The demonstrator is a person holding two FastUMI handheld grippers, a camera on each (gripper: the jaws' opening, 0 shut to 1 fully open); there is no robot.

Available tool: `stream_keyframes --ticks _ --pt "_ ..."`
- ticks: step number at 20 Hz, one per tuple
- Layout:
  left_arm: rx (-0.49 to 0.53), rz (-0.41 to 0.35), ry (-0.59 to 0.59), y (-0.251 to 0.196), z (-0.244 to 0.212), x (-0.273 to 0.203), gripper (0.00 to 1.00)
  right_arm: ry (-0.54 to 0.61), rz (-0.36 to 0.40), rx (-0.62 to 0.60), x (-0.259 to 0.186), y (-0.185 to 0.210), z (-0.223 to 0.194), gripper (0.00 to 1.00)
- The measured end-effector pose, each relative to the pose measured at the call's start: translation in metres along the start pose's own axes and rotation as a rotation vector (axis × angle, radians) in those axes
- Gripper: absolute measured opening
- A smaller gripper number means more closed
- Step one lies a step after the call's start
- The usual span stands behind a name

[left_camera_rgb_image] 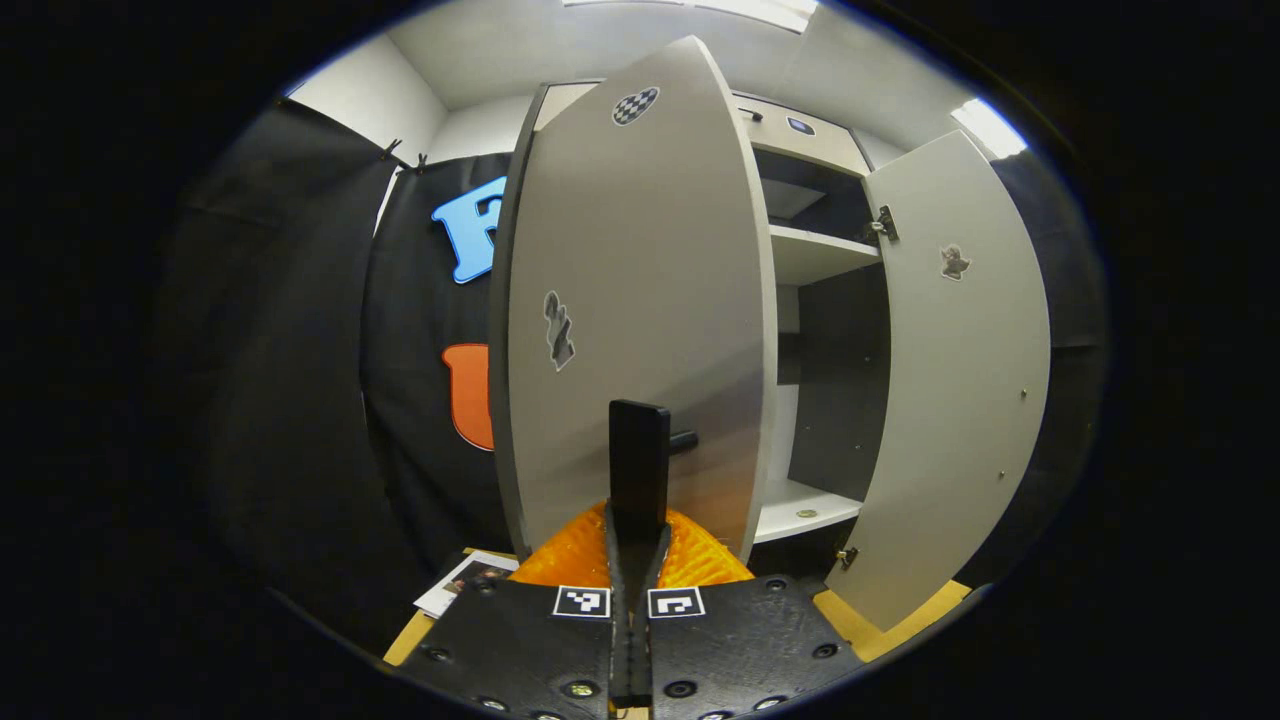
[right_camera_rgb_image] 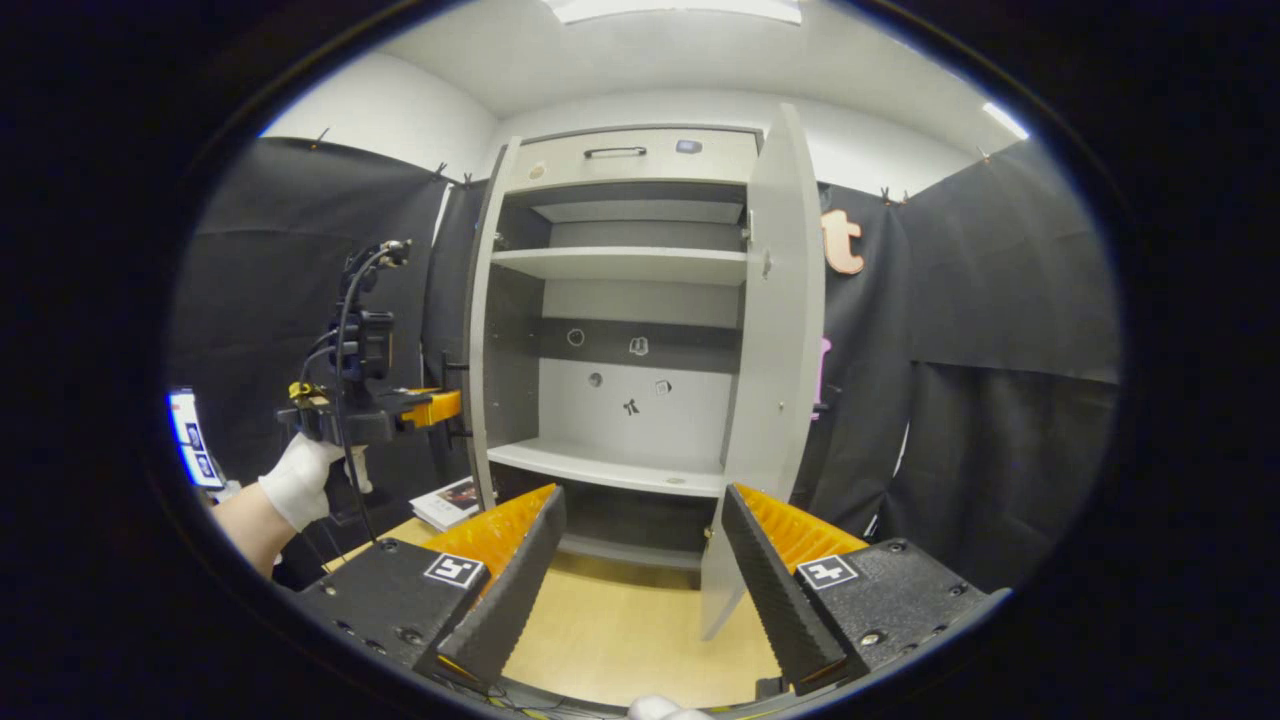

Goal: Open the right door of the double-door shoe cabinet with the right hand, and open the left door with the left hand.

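Note:
The light grey shoe cabinet (right_camera_rgb_image: 620,265) stands with both doors swung out and its shelves bare. In the left gripper view the left door (left_camera_rgb_image: 640,260) faces me close up, and my left gripper (left_camera_rgb_image: 637,540) is shut on its upright black handle (left_camera_rgb_image: 640,450). The right door (left_camera_rgb_image: 960,380) hangs wide open beyond it. From the right gripper view, the left gripper (right_camera_rgb_image: 440,407) sits at the left door's edge (right_camera_rgb_image: 480,330), held by a gloved hand (right_camera_rgb_image: 300,480). My right gripper (right_camera_rgb_image: 640,590) is open with nothing between its fingers, a short way back from the right door (right_camera_rgb_image: 785,350).
A drawer with a dark handle (right_camera_rgb_image: 615,152) tops the cabinet. A booklet (right_camera_rgb_image: 450,500) lies on the wooden floor (right_camera_rgb_image: 620,630) by the cabinet's left foot. Small stickers dot the cabinet's back panel (right_camera_rgb_image: 630,400). A lit screen (right_camera_rgb_image: 190,440) stands at the far left.

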State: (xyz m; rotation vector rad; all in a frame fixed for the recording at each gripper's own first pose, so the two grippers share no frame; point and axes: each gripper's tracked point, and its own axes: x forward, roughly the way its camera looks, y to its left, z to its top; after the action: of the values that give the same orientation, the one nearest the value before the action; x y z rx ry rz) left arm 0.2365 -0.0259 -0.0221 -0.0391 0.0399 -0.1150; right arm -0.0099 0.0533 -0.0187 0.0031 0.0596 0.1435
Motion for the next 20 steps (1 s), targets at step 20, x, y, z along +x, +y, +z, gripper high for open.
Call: stream_keyframes --ticks 20 --pt "-0.011 0.059 -0.020 0.117 -0.007 -0.027 0.00 -0.009 0.054 -0.010 0.002 0.055 0.004 0.99"
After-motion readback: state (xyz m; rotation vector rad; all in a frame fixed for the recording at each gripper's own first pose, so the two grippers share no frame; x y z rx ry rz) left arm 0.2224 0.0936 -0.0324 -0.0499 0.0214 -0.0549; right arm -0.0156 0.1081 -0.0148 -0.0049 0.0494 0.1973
